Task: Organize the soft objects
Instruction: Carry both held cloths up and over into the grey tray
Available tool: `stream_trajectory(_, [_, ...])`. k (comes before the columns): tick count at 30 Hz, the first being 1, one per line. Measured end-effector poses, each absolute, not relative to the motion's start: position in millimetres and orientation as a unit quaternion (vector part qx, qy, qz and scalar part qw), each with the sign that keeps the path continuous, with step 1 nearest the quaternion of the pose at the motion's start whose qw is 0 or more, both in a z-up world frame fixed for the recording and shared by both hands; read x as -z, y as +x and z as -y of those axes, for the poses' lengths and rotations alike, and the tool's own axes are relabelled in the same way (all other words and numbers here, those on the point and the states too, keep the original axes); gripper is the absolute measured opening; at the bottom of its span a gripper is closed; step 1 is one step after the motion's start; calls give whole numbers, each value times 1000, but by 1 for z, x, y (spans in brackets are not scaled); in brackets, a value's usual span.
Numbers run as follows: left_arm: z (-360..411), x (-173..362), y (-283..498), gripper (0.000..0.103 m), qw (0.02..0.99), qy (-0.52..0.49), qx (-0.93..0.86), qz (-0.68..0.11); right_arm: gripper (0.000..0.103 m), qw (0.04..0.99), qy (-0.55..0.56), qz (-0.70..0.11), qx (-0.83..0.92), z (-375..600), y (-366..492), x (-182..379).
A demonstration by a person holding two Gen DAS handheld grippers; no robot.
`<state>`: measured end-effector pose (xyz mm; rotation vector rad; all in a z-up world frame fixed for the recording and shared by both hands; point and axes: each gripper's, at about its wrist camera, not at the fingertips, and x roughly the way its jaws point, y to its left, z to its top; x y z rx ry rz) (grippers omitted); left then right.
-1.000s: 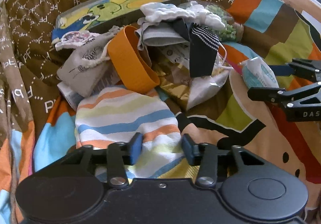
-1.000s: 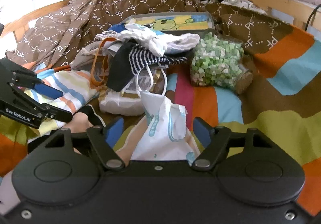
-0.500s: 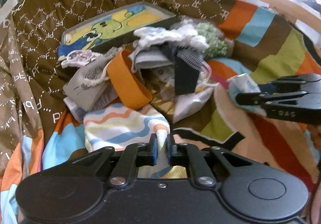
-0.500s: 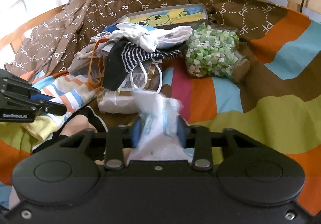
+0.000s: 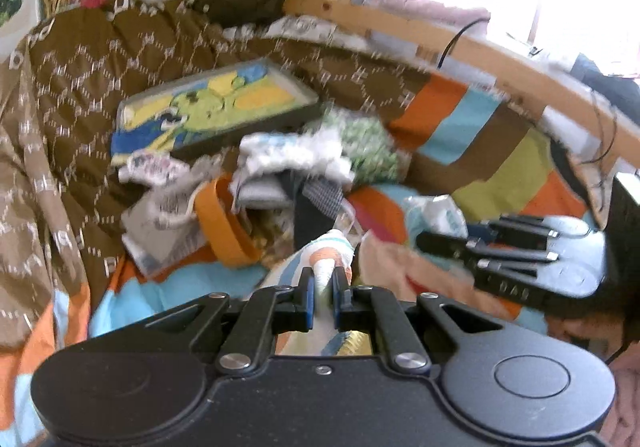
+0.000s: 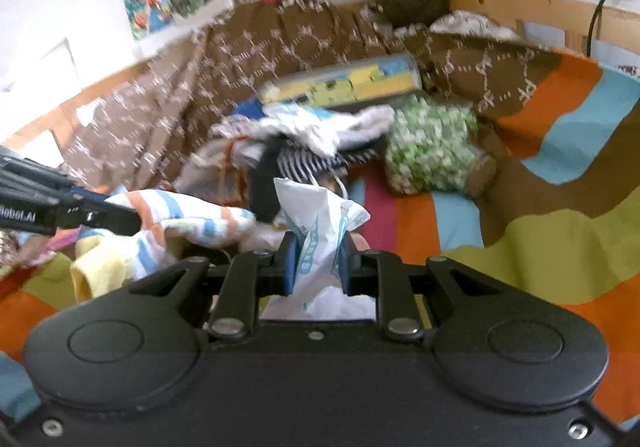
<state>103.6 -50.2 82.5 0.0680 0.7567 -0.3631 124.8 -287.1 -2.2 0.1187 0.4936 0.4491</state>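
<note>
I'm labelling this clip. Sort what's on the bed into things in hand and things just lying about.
In hand:
striped cloth, pinched in left gripper
white plastic bag, right gripper closing on it

Lying about:
orange band
jar of green bits
cartoon box

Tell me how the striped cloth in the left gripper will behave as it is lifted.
Probably floppy: the striped cloth sags in folds below the left gripper, whose fingers pinch only a bunched edge. Likely light for its size, since that thin pinch carries it. It may drag on the pile beside it.
</note>
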Motion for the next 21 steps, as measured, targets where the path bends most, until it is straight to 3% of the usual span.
stream_trajectory(10, [52,-150,140,8,936,27,166,-309,14,954,54,-166,-244,294,118,-31])
stream_trajectory(21, [40,-185,264,8,959,18,136,-247,14,954,16,-152,-257,280,234,-91])
